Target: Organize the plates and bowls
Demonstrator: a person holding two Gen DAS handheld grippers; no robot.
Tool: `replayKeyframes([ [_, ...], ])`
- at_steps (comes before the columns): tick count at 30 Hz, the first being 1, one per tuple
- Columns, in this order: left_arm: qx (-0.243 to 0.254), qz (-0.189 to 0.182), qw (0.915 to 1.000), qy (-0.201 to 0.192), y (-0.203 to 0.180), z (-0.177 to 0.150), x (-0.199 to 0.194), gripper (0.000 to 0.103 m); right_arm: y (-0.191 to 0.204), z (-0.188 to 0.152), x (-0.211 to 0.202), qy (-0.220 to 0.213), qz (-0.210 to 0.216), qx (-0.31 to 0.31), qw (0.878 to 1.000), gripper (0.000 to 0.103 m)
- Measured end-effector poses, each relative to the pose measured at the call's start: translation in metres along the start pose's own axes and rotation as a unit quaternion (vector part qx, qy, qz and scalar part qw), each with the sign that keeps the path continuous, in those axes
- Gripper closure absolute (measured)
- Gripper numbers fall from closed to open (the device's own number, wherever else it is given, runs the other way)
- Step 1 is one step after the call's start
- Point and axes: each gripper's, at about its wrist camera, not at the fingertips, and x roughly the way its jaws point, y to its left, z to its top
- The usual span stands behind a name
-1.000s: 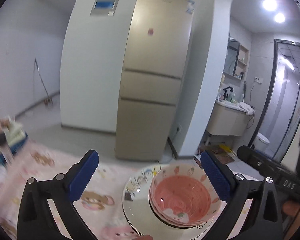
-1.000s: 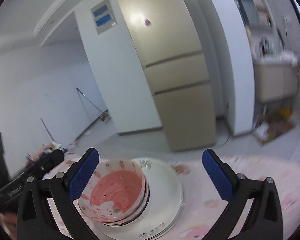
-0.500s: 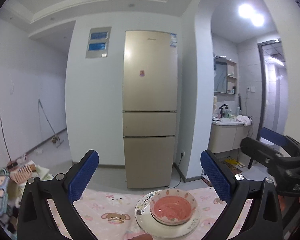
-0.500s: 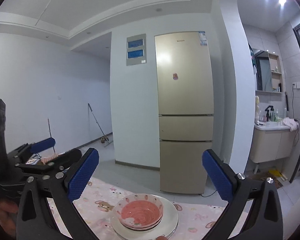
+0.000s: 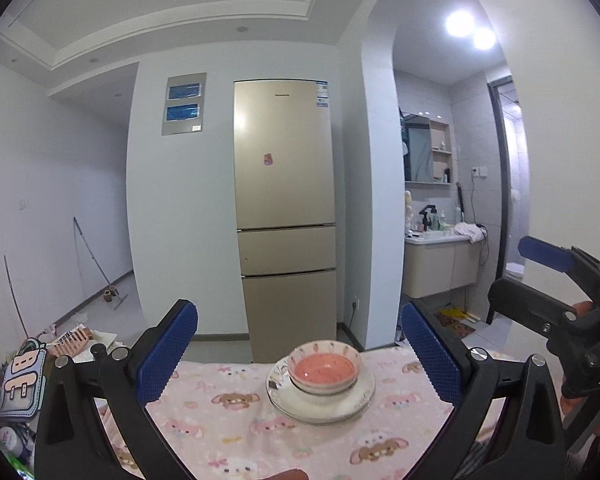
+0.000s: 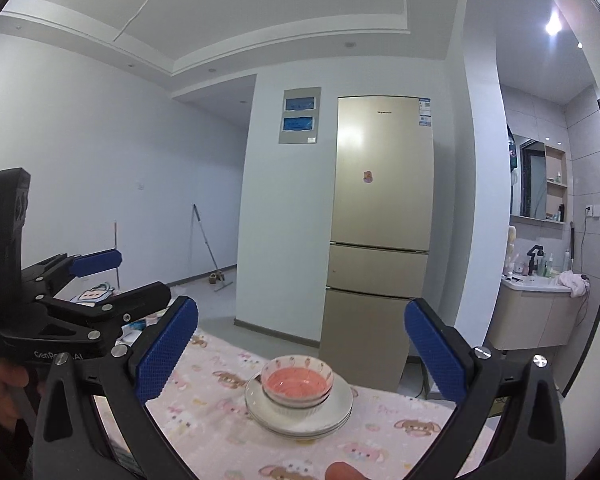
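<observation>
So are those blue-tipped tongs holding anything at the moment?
No, nothing is held. Both the left tongs and right tongs are open, back from the pink ceramic bowls stacked on the white plates.

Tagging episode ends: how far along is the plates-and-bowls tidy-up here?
Looks done: the pink bowls sit nested on the stack of white plates, one pile on the cartoon-print tablecloth. In hand: nothing; left gripper and right gripper are both open and clear of the pile. Left: no loose dishes visible.

table [image 5: 228, 420] — pink cartoon cloth | on it — stacked plates [image 5: 322, 402] carrying bowls [image 5: 324, 372]
</observation>
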Motion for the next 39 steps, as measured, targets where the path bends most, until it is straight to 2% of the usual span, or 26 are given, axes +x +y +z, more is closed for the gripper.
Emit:
replayKeyframes([
  [5, -0.001, -0.012, 0.9999, -0.002, -0.009, -0.016, -0.023, 0.0, 0.006, -0.016, -0.017, 0.0, -0.003, -0.002, 1.0, 0.0],
  [10, -0.002, -0.02, 0.9997, 0.014, -0.013, -0.047, -0.022, 0.0, 0.006, -0.049, -0.018, 0.018, 0.006, 0.014, 1.0, 0.0],
  [14, -0.003, -0.014, 0.9992, 0.039, -0.012, -0.074, -0.004, 0.0, 0.011, -0.086, 0.001, 0.061, -0.02, 0.013, 0.998, 0.0],
  [20, 0.006, -0.007, 0.9963, 0.086, -0.009, -0.117, 0.025, 0.0, 0.005, -0.125, 0.009, 0.063, -0.041, 0.023, 0.997, 0.0],
  [25, 0.014, 0.002, 0.9946, 0.102, -0.011, -0.14, 0.038, 0.0, 0.008, -0.15, 0.023, 0.1, -0.045, 0.001, 0.994, 0.0],
  [30, 0.027, 0.011, 0.9941, 0.105, -0.013, -0.154, 0.045, 0.0, 0.01, -0.163, 0.033, 0.136, -0.044, -0.003, 0.99, 0.0],
  [39, 0.024, 0.011, 0.9938, 0.108, -0.012, -0.164, 0.048, 0.0, 0.007, -0.167, 0.033, 0.148, -0.046, 0.009, 0.988, 0.0],
])
